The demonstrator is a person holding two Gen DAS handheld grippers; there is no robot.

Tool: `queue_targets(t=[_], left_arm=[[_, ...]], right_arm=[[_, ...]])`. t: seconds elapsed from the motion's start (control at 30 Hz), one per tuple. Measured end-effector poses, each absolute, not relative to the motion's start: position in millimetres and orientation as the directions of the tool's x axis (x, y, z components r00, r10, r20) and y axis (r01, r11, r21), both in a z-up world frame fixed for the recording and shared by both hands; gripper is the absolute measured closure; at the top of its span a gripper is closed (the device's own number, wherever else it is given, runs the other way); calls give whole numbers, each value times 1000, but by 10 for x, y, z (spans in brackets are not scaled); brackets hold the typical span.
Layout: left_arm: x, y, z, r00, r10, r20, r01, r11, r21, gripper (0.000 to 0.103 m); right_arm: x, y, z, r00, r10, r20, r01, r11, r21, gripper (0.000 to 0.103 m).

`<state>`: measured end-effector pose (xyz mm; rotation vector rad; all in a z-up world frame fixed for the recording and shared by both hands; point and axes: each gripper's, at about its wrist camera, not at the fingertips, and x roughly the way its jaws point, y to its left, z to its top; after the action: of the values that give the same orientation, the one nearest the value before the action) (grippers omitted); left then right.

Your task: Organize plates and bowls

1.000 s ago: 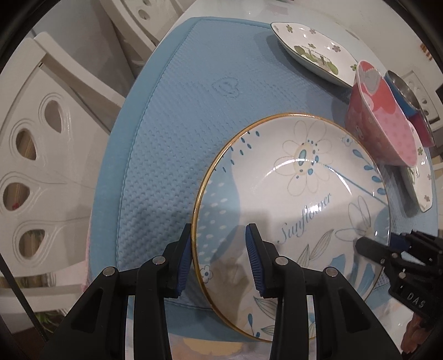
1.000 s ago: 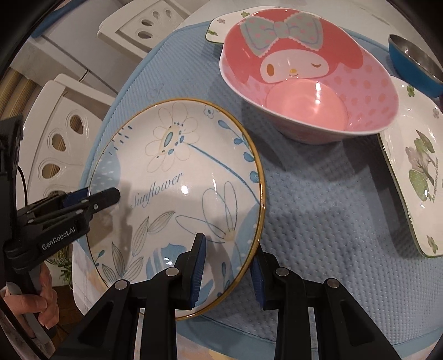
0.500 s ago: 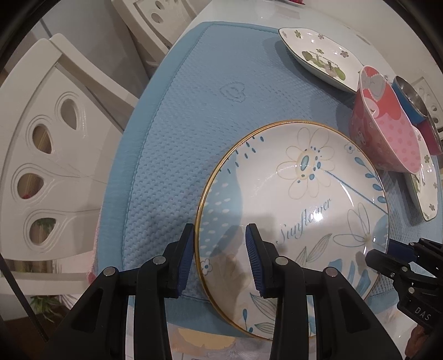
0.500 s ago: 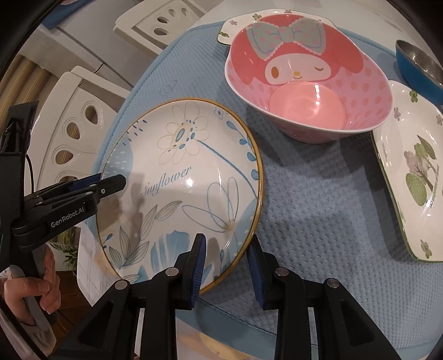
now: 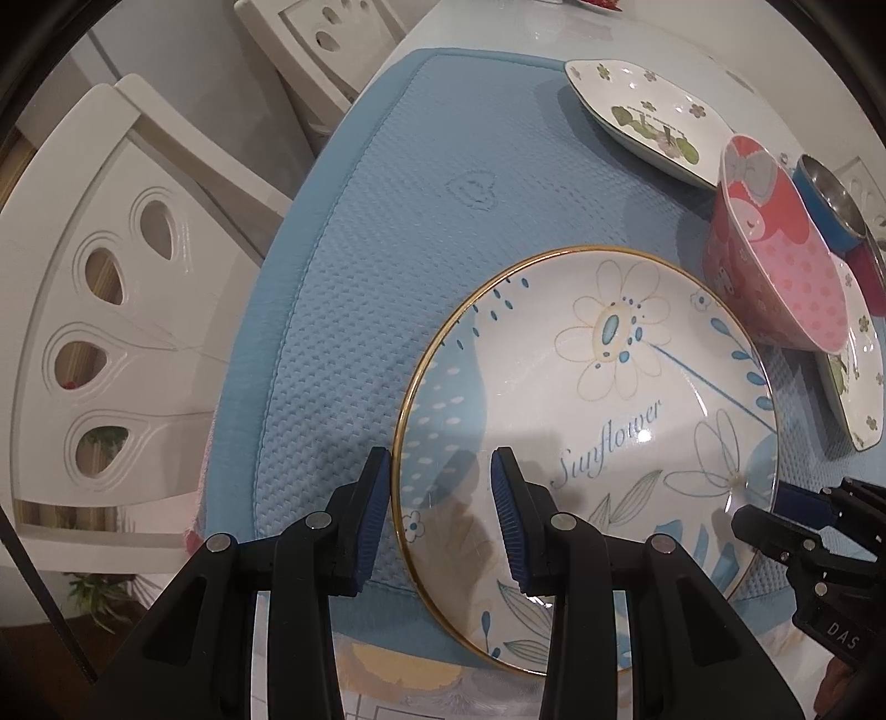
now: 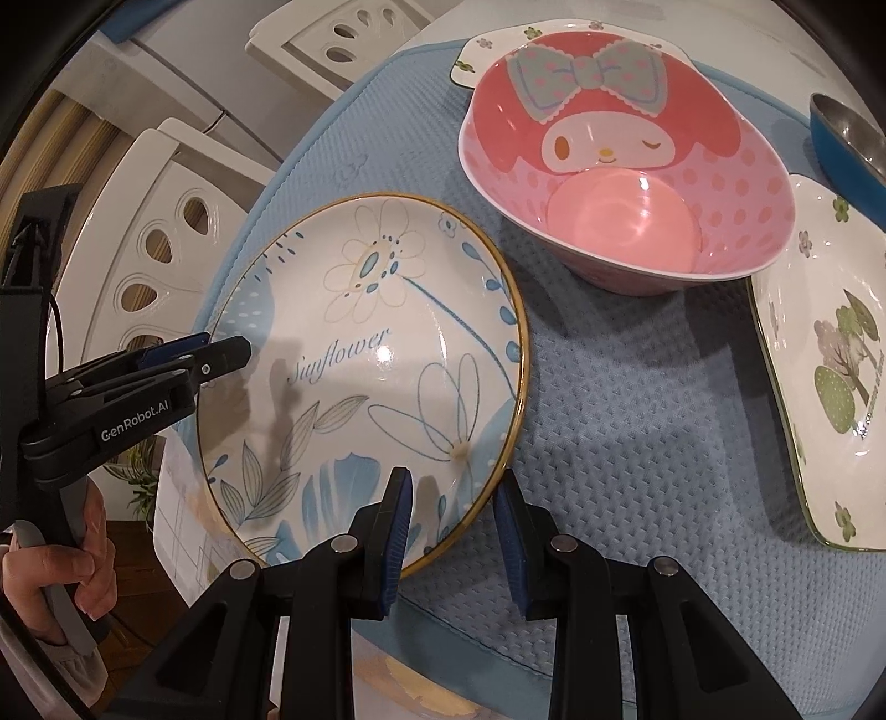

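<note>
Straddling opposite edges of the Sunflower plate [image 5: 587, 410], both claws point steeply down at it. This round plate, white with blue flowers and a gold rim, lies on the blue mat [image 5: 387, 249] near the mat's front edge, with its near part jutting past that edge; it serves as the landmark for the rest.

The left claw [image 5: 440, 520] has one blue pad outside the plate's left rim and the other over the plate's inner face. Its jaws stand partly spread with the rim between them; a gap shows at the inner pad, so a real pinch cannot be told. The right claw [image 6: 451, 531] sits at the plate's lower right rim in the same way, one pad above the plate, one outside the rim, jaws partly spread, and whether the pads press is unclear. A hand [image 6: 66, 576] holds the left claw's grip, left of the plate.

Beyond the plate to the right stands the pink bowl [image 6: 626, 183] with a cartoon face and bow, close to the plate but apart from it. Right of the plate, past the bowl, lies a square dish [image 6: 825, 360] with trees painted on it. Another white dish [image 5: 648, 119] lies behind the bowl. A blue metal bowl [image 6: 847, 144] sits farthest right. White chairs [image 5: 99, 310] stand left of the plate, off the table [image 5: 498, 33].
</note>
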<state>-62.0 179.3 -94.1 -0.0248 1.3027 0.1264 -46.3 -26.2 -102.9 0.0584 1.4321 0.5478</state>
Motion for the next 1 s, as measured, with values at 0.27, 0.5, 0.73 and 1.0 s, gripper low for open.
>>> queue_targets(t=[0.27,0.5,0.73,1.0], left_arm=[[-615,1808,-942,246,84,-966,-106,993,60,69],[-607,1806,-954,244,81,-966,-94,994,59,69],[-584,1819,-977,240,79,-968,-105,993,55,69],[-597,1783,-893,247,100,-964,-154,986,62,69]], right_arm=[[-468,-218,-1050,14,372,-928,-349,872,344,73],[-492,-183,-1090,-31,382,-924,-361,857,367,72],[-503,-217,-1096,-45,395,-918,-360,850,384,72],[-500,-356,-999,-56,434,-899,-360,831,424,72]])
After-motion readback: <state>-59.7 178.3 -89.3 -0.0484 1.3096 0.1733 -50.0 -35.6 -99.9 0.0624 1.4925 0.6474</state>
